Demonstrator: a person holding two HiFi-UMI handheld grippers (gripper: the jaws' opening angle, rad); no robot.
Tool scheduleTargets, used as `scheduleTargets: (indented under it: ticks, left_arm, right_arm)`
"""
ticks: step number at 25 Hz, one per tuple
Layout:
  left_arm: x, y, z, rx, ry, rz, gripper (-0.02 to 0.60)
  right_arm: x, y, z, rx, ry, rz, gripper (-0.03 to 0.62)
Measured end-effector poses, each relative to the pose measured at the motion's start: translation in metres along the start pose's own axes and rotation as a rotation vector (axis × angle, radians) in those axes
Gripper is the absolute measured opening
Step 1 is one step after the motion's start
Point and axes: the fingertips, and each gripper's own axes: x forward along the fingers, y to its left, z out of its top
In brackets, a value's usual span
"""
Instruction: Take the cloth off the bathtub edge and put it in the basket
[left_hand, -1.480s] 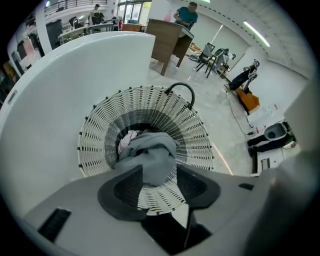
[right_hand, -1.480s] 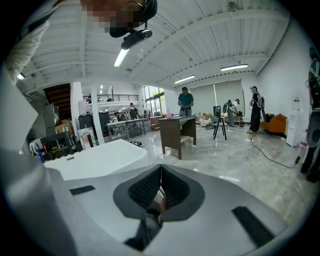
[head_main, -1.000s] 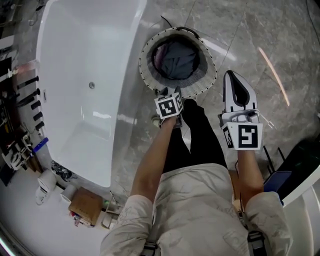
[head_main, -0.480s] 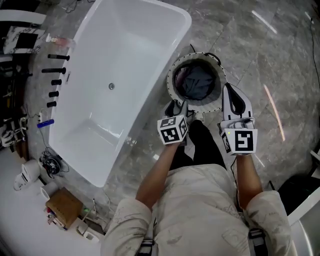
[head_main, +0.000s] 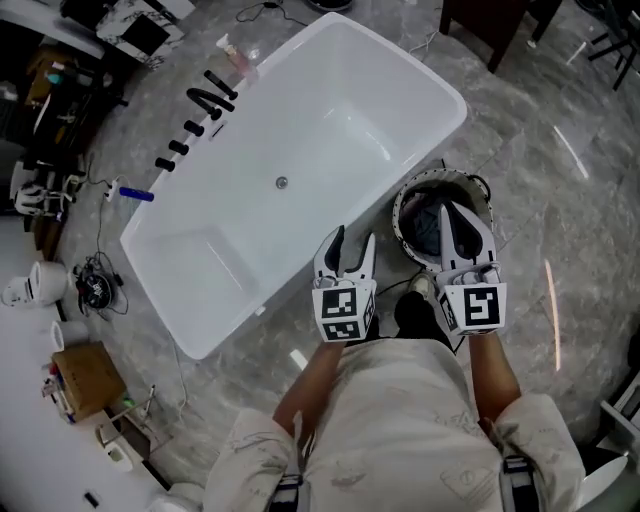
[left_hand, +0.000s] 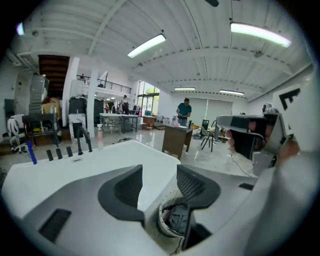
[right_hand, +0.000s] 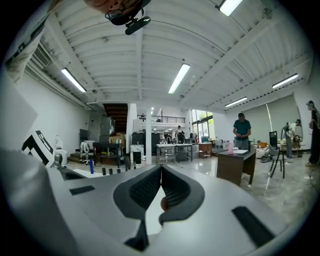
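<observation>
Two claws in view | left claw (left_hand: 159, 182) — jaws well apart, empty | right claw (right_hand: 161, 172) — tips together, nothing gripped | cloth (head_main: 424, 228) in basket (head_main: 403, 212) beside bathtub (head_main: 300, 120), half hidden behind right claw, folds unclear

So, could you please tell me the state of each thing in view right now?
Bathtub: empty, no cloth on its edge.
Basket: upright on the floor, holding the cloth.
Cloth: crumpled inside the basket.
Left claw: open, empty.
Right claw: shut, empty.
</observation>
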Motion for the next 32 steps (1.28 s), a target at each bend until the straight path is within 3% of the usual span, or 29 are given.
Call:
scheduleTargets:
  ticks: [4, 11, 17, 23, 32]
  left_arm:
    - [-0.049, 0.049, 0.024, 0.008, -0.098, 0.117, 0.213]
    - [-0.135, 0.131, 0.043, -0.047, -0.212, 0.289, 0.213]
    - [-0.212, 0.206, 0.061, -0.025, -0.306, 0.476, 0.212]
    - [-0.288, 0.257, 0.076, 0.009, -0.378, 0.621, 0.213]
    - [-0.353, 0.306, 0.09, 0.012, -0.473, 0.712, 0.209]
  right_arm:
    - [0.012, 0.056, 0.026, -0.01, -0.037, 0.11, -0.012]
    - [0.034, 0.165, 0.065, -0.047, -0.086, 0.293, -0.012]
    - [0.055, 0.256, 0.1, -0.094, -0.171, 0.432, -0.012]
    - [0.063, 0.307, 0.136, -0.062, -0.23, 0.485, -0.012]
    - [0.07, 0.369, 0.168, -0.038, -0.294, 0.549, -0.012]
